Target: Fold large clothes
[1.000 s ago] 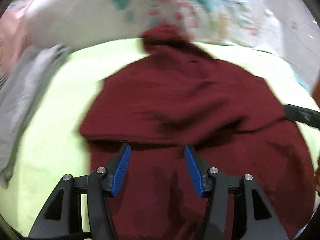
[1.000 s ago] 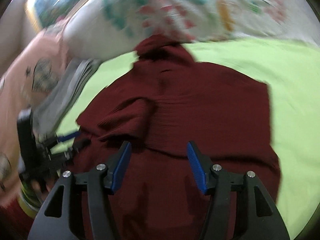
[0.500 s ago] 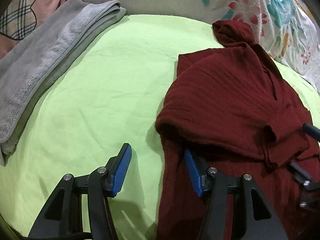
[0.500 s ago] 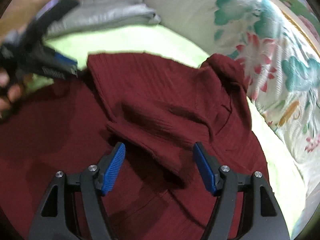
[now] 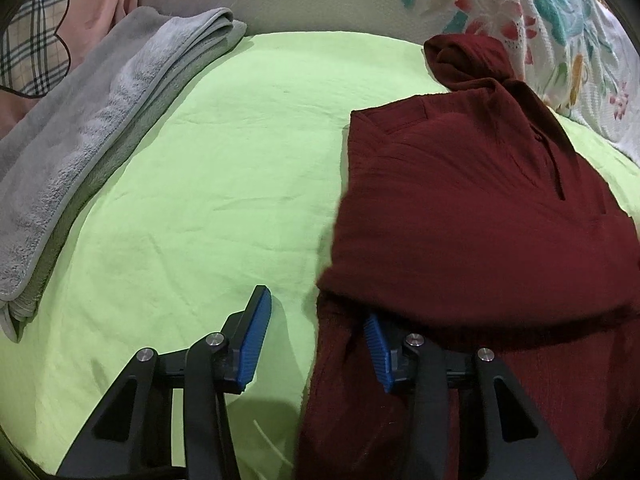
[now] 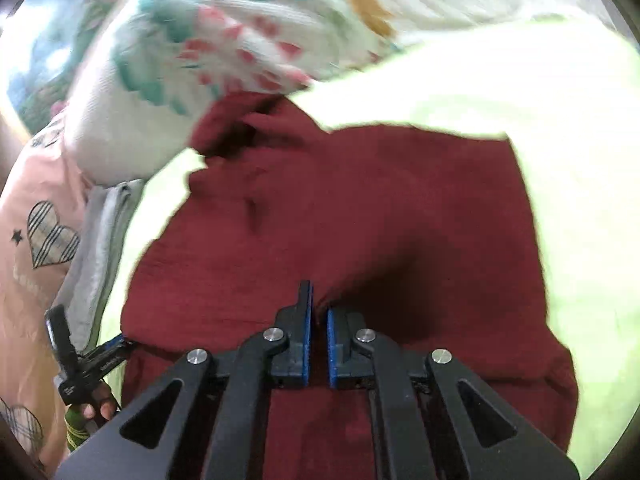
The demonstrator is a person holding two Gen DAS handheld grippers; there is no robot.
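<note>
Left wrist view, left to right: pink pillow (image 5: 92, 4) at 10 o'clock, folded grey towel (image 5: 100, 120) beside it running from 9 toward 11, bare green sheet (image 5: 224, 184) through centre, maroon garment (image 5: 460, 208) filling 1 to 5 o'clock, floral pillow (image 5: 540, 28) at 1 behind it. The garment's knotted-looking top end touches the floral pillow.

My left gripper (image 5: 318, 332) is about half open, jaws closing. Left pad sits over the bare sheet, right pad tucked under the garment's folded edge at 6 o'clock. The edge lies between the pads; they're not pinching it.

Right wrist view is motion-blurred. Pink pillow and towel at 9, left gripper visible at 8 o'clock on the garment's left edge, with fingers (image 6: 102, 408) behind it. Garment spans the centre, sheet at 3, floral pillow at 12.

My right gripper (image 6: 318, 320) is nearly fully closed and closing, a fold of garment bunched at the tips. Looks pinched, but blur makes it hard to confirm.
</note>
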